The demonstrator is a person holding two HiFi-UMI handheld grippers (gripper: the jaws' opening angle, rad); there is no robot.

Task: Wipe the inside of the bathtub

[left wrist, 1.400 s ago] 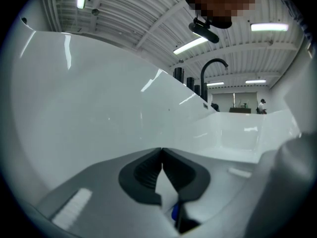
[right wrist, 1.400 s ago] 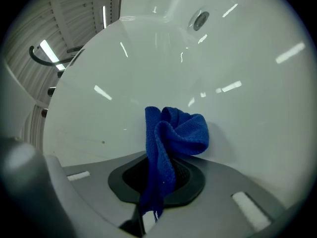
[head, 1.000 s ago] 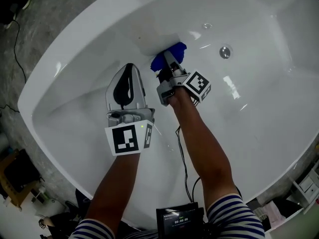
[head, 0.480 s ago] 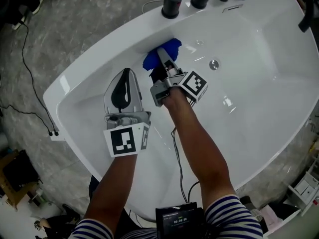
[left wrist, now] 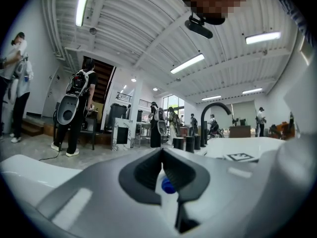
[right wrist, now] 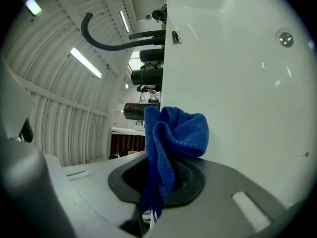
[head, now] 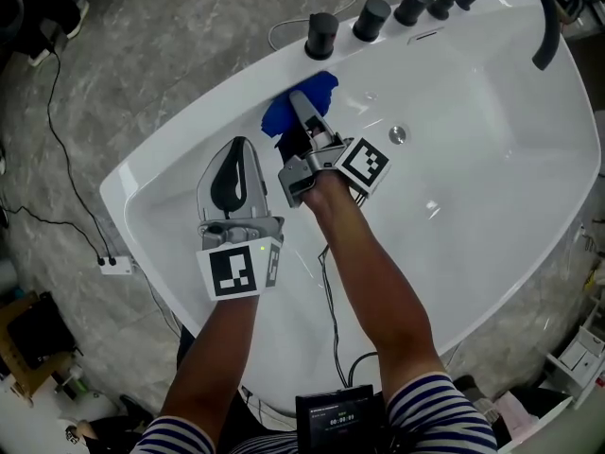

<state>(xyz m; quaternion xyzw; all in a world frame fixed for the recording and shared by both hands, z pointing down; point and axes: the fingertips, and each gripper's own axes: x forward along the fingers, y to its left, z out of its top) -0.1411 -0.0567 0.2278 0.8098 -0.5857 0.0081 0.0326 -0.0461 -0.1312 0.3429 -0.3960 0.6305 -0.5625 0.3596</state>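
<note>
You have no word, brand or label here that can be read. The small screen [head: 341, 416] at the bottom edge of your head view shows a row of pale digits, too small to make out. The left cube [head: 236, 269] on your left hand-held gripper [head: 240, 144] and the right cube [head: 365, 165] on your right hand-held gripper [head: 296, 99] carry black-and-white square markers, which are patterns only, without letters or numbers. The left gripper view shows one such marker [left wrist: 240, 156], equally unlettered.
</note>
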